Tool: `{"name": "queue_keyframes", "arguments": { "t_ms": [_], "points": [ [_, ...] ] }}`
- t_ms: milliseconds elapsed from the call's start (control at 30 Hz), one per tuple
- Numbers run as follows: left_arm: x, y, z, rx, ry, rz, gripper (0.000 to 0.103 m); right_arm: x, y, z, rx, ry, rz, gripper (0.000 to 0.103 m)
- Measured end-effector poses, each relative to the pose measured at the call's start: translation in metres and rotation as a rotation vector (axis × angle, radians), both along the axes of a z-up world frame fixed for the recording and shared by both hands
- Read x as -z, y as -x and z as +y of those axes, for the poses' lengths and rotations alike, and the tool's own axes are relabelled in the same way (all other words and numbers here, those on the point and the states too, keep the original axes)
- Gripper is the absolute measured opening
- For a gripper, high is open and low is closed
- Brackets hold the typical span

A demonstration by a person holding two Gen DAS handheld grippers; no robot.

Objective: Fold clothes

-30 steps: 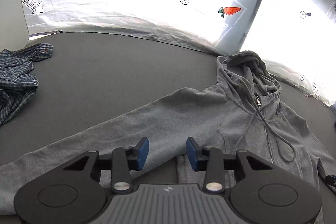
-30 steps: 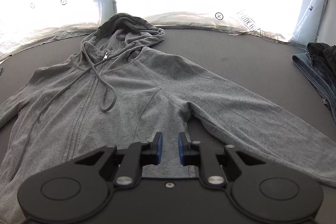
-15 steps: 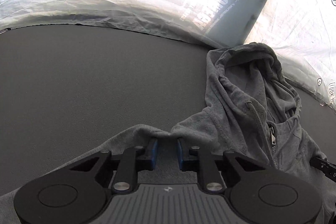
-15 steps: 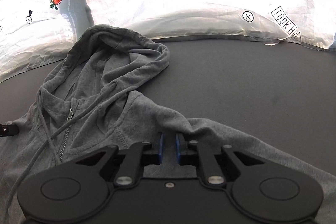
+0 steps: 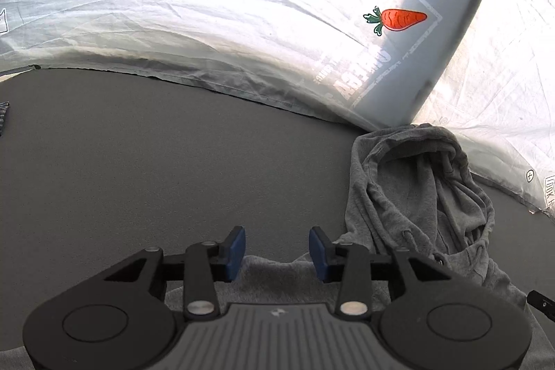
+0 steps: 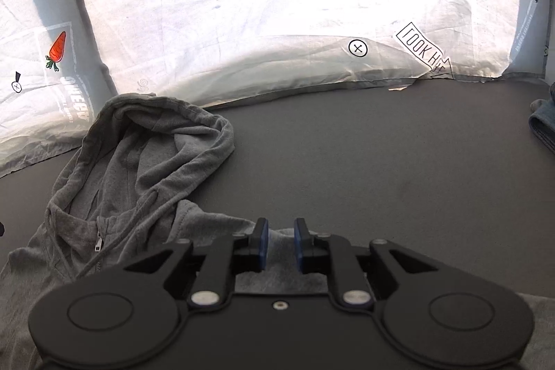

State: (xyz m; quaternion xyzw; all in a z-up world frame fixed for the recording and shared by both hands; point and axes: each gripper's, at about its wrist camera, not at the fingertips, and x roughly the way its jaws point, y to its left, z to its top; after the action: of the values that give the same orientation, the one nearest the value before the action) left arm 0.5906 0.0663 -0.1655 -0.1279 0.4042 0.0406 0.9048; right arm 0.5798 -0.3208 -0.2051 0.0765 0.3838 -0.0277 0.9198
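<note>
A grey zip hoodie (image 5: 416,189) lies on the dark grey table (image 5: 138,162), its hood toward the white sheet at the back. My left gripper (image 5: 277,248) sits at the hoodie's left shoulder. Its jaws are opening, and a fold of grey fabric (image 5: 274,273) lies slack under and between the blue pads (image 5: 236,248), not pinched. At the other shoulder of the hoodie (image 6: 138,169), my right gripper (image 6: 281,243) has its jaws opening too. The gap is narrow and shows fabric (image 6: 281,269) beneath, with the pads off it.
A white printed sheet (image 5: 242,33) with a carrot picture (image 5: 399,19) rises behind the table. A plaid garment (image 5: 3,117) peeks in at the far left. Folded blue jeans (image 6: 543,123) lie at the far right. Bare tabletop (image 6: 381,162) stretches right of the hood.
Both grippers moved up the hoodie from the armpits toward the hood. Half a second ago each was shut on grey fabric; now both sets of jaws have parted and the fabric lies loose.
</note>
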Motion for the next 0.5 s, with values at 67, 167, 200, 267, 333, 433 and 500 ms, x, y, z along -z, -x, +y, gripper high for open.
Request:
{"name": "queue_keyframes", "arguments": {
  "t_ms": [67, 167, 200, 267, 333, 433, 500],
  "points": [
    [-0.004, 0.038, 0.005, -0.002, -0.001, 0.002, 0.052, -0.002, 0.035, 0.003, -0.018, -0.003, 0.013, 0.03],
    [-0.005, 0.101, 0.012, -0.011, -0.001, 0.025, 0.058, 0.001, 0.096, 0.014, -0.065, 0.003, 0.043, 0.042],
    [-0.003, 0.121, 0.015, -0.015, -0.004, 0.037, 0.058, 0.002, 0.117, 0.019, -0.08, 0.006, 0.051, 0.05],
    [0.002, 0.161, 0.02, -0.023, -0.009, 0.06, 0.061, 0.004, 0.147, 0.027, -0.101, 0.013, 0.062, 0.056],
    [0.009, 0.196, 0.024, -0.044, -0.003, 0.092, 0.063, 0.006, 0.175, 0.035, -0.135, 0.026, 0.065, 0.063],
    [0.019, 0.242, 0.039, -0.091, 0.02, 0.132, 0.065, 0.01, 0.21, 0.048, -0.175, 0.048, 0.066, 0.087],
    [0.023, 0.27, 0.05, -0.136, 0.026, 0.146, 0.073, 0.014, 0.222, 0.055, -0.188, 0.045, 0.085, 0.089]
  ]
}}
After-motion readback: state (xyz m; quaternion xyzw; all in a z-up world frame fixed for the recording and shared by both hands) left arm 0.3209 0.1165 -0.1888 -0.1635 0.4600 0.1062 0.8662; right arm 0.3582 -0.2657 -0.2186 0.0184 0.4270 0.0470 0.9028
